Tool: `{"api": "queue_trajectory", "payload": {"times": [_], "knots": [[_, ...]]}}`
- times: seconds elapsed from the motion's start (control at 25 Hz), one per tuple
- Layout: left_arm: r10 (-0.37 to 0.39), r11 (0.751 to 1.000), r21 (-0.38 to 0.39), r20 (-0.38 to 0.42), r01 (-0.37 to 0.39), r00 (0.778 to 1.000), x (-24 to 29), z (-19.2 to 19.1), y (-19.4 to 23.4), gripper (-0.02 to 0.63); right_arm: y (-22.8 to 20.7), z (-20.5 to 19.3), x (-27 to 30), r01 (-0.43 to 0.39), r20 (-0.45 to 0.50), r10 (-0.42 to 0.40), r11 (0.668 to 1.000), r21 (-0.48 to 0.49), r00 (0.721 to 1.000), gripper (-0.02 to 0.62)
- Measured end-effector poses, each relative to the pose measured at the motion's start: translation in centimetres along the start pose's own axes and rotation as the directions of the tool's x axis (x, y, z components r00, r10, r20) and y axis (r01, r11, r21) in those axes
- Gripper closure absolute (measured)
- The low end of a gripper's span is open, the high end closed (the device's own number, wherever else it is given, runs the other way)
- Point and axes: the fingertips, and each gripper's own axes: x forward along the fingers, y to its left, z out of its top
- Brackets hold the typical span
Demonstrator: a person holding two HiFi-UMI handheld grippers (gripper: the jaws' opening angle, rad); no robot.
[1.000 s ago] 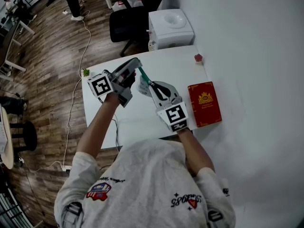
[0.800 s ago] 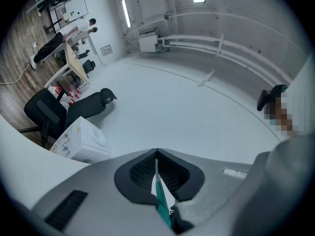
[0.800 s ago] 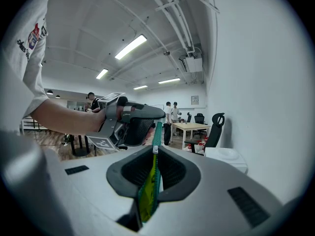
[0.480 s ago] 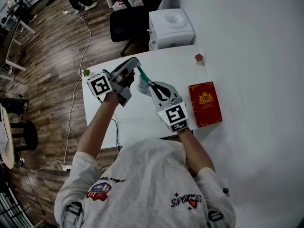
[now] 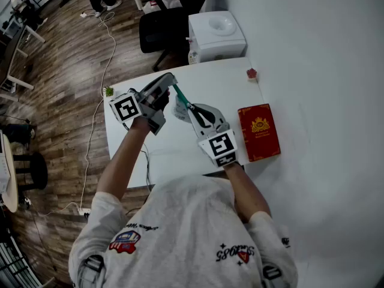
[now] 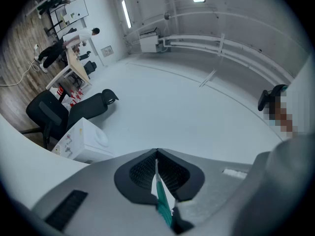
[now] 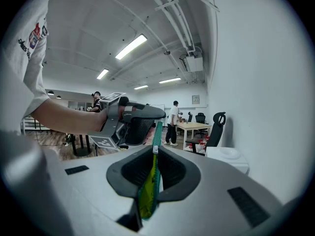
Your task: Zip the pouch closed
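The left gripper [image 5: 173,84] [image 6: 157,157] has its jaws pressed together on one end of a pouch [image 5: 179,95] [image 6: 162,203] [image 7: 149,191], and the right gripper [image 5: 185,104] [image 7: 154,152] pinches the other end along the green zipper edge. The pouch is held in the air above the far half of a white table [image 5: 157,147], stretched tight between the two tools. Its long axis runs slantwise over the table, from the left gripper on the far side down to the right gripper nearer the person, and both gripper cameras see it edge-on as a thin green strip. The grippers' bodies cover most of the pouch from above, so little more than the green edge and a patch of white shows. On the table's right end lies a red book [image 5: 258,131]. A small pink object [image 5: 251,73] sits at the table's far right corner and a small green one [image 5: 108,91] at its left edge. Beyond the table's far edge stand a white box-shaped unit [image 5: 216,36] and a black office chair [image 5: 159,32]. A cable [image 5: 99,83] trails over the wooden floor left of the table.
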Motion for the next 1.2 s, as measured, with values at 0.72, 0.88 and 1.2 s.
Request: {"api": "queue_trajectory", "payload": {"times": [0.72, 0.88, 1.2], "knots": [[0.017, 1.0, 0.005, 0.023, -0.017, 1.0, -0.6, 0.8, 0.6, 0.603, 0.2, -0.5, -0.3, -0.012, -0.002, 0.012, 1.0, -0.001, 1.0, 0.558], [0.02, 1.0, 0.013, 0.019, -0.02, 1.0, -0.7, 0.8, 0.7, 0.603, 0.2, -0.6, -0.5, -0.015, -0.001, 0.015, 1.0, -0.005, 1.0, 0.558], [0.034, 0.999, 0.018, 0.031, -0.034, 0.999, -1.6, 2.2, 0.6, 0.603, 0.9, -0.2, -0.4, -0.025, -0.016, 0.025, 1.0, -0.004, 1.0, 0.558]]}}
